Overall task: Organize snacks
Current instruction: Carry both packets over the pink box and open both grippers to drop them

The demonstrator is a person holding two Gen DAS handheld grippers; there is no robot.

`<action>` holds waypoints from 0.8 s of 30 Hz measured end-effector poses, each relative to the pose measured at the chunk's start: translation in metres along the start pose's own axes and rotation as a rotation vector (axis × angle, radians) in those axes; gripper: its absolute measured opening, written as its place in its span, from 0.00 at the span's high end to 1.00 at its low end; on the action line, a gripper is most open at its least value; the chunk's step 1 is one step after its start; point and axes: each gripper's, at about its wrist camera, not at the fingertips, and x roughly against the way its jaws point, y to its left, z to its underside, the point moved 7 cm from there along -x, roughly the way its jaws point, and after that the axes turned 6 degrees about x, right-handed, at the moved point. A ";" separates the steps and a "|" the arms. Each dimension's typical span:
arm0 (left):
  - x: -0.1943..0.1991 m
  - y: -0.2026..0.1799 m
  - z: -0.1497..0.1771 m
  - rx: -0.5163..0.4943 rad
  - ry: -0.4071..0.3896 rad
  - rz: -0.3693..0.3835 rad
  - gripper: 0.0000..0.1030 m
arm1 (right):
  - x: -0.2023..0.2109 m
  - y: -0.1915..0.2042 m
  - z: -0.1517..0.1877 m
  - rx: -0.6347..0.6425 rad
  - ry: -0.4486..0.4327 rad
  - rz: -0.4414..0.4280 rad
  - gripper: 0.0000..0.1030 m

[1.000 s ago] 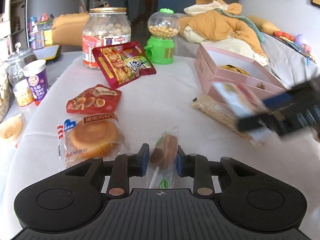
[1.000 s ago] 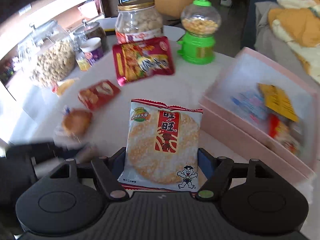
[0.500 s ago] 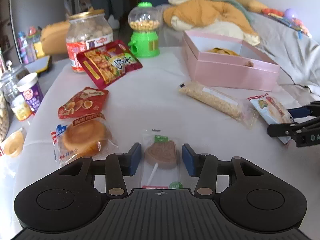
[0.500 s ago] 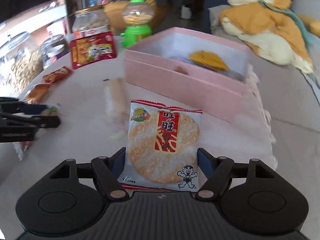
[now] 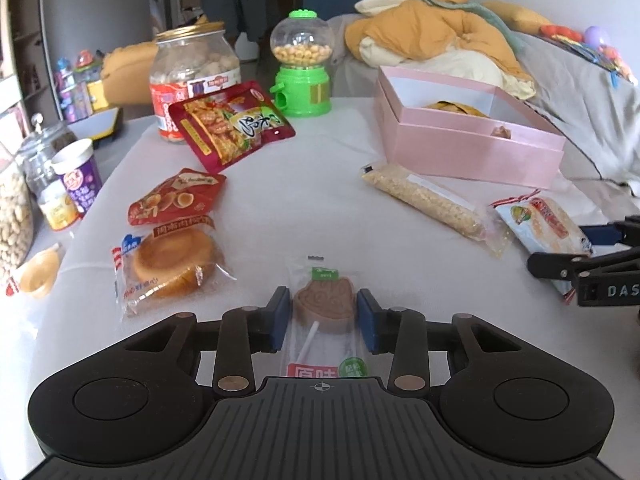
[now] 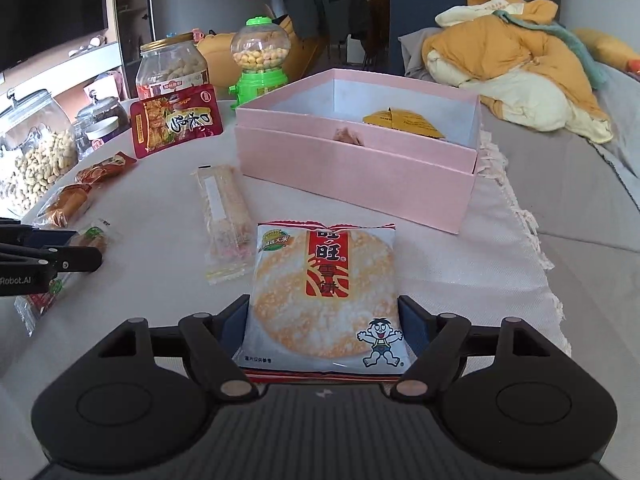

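My left gripper [image 5: 323, 321] is shut on a wrapped brown lollipop [image 5: 325, 311], low over the white table near its front. My right gripper [image 6: 323, 326] is shut on a rice cracker packet [image 6: 325, 296], held near the table's right side in front of the open pink box [image 6: 352, 168]. The packet also shows in the left wrist view [image 5: 540, 224]. The pink box [image 5: 468, 144] holds a yellow packet [image 6: 402, 122] and a small brown snack [image 6: 347, 136]. A long clear cereal bar [image 5: 434, 204] lies between the two grippers.
A bun in a clear wrapper [image 5: 170, 264], a small red snack bag [image 5: 174, 196] and a large red snack bag [image 5: 230, 124] lie on the left. A nut jar [image 5: 192, 76], a green candy dispenser [image 5: 302, 68], a purple cup [image 5: 78, 178] and glass jars [image 6: 34, 152] stand at the back and left.
Both grippers swung back from the box toward the near table. The right gripper lowered with the rice cracker packet; the left gripper now shows the lollipop flat between its fingers.
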 end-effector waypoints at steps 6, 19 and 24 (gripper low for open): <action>0.007 -0.021 -0.007 -0.003 -0.008 0.052 0.60 | 0.001 -0.001 0.000 -0.006 -0.003 -0.005 0.26; 0.020 -0.067 -0.100 0.013 -0.232 0.193 0.60 | 0.035 -0.020 -0.036 -0.022 -0.035 -0.054 0.26; 0.020 -0.087 -0.172 -0.005 -0.300 0.275 0.60 | 0.051 -0.047 -0.100 0.006 -0.079 -0.039 0.26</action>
